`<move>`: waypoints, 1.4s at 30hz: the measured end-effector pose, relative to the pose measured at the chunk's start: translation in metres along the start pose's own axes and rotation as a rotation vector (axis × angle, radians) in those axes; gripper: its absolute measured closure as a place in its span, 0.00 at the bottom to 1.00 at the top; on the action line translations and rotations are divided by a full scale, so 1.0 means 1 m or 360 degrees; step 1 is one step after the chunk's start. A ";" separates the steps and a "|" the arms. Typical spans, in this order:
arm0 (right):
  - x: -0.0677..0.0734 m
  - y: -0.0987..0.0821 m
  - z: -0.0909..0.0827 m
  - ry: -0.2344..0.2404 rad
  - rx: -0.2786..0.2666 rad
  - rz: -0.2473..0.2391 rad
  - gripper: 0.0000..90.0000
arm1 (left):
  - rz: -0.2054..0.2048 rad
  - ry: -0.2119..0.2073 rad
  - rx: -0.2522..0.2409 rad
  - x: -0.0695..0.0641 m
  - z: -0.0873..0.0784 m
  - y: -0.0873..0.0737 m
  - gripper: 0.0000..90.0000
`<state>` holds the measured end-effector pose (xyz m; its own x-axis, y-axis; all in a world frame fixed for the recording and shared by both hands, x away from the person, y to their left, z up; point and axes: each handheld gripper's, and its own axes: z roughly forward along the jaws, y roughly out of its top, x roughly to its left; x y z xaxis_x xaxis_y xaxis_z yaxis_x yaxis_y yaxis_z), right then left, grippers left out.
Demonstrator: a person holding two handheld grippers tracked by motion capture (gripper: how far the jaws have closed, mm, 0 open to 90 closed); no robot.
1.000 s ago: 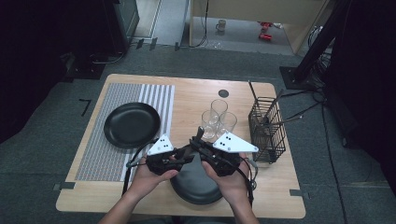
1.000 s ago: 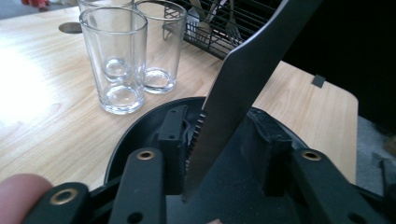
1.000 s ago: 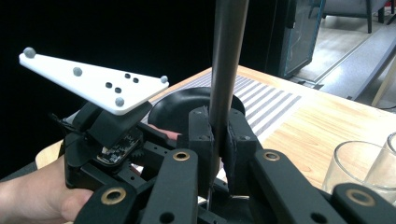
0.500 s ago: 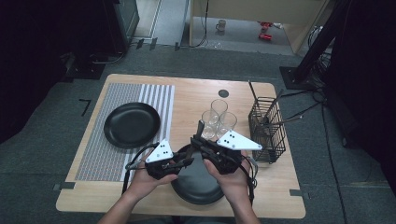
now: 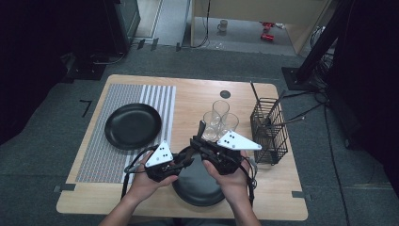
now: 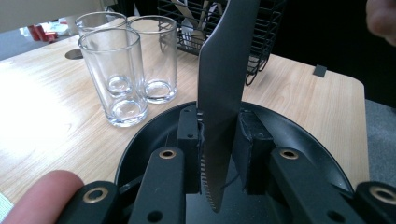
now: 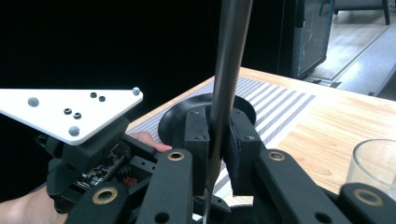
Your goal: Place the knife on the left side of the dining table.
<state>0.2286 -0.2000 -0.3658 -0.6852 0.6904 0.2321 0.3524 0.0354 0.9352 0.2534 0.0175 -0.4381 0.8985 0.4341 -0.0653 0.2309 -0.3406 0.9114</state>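
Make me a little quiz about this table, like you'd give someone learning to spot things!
1. How many clear glasses stand on the table?
2. True or false: the black plate on the striped placemat has food on it.
3. Fill the gap: the jaws of the right gripper are shut on a ____.

Key:
1. Three.
2. False, it is bare.
3. knife.
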 end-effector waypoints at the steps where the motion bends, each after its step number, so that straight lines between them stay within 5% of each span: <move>1: 0.000 -0.001 0.000 -0.0004 0.0003 -0.0002 0.90 | 0.0002 0.0004 0.0000 0.000 0.000 0.000 0.84; 9: 0.000 -0.005 0.003 -0.0056 -0.0015 0.0035 0.89 | -0.0007 0.0043 -0.0036 -0.002 0.002 -0.003 0.84; 14: -0.002 -0.004 0.001 0.0017 -0.0029 0.0060 0.93 | -0.0099 -0.0158 -0.0066 0.002 0.001 -0.005 0.83; 22: -0.002 -0.003 -0.001 0.0098 -0.0002 0.0045 0.93 | -0.0211 -0.0310 -0.0102 0.015 -0.002 -0.005 0.72; 25: -0.001 -0.003 0.000 0.0115 -0.0002 0.0017 0.93 | -0.0218 -0.0355 -0.0119 0.017 -0.002 -0.005 0.76; 28: -0.001 -0.003 0.000 0.0118 -0.0005 0.0012 0.93 | -0.0135 -0.0277 -0.0096 0.011 -0.004 -0.004 0.84; 31: -0.002 -0.006 0.002 0.0074 -0.0012 0.0017 0.89 | 0.0001 -0.0064 -0.0041 0.003 -0.003 -0.002 0.96; 42: 0.002 -0.018 0.008 -0.0062 -0.0060 0.0093 0.85 | 0.0041 0.0080 -0.0079 -0.005 0.000 -0.005 1.00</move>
<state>0.2257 -0.1933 -0.3838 -0.6386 0.7181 0.2767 0.3663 -0.0325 0.9299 0.2476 0.0172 -0.4419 0.8838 0.4673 -0.0223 0.1879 -0.3108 0.9317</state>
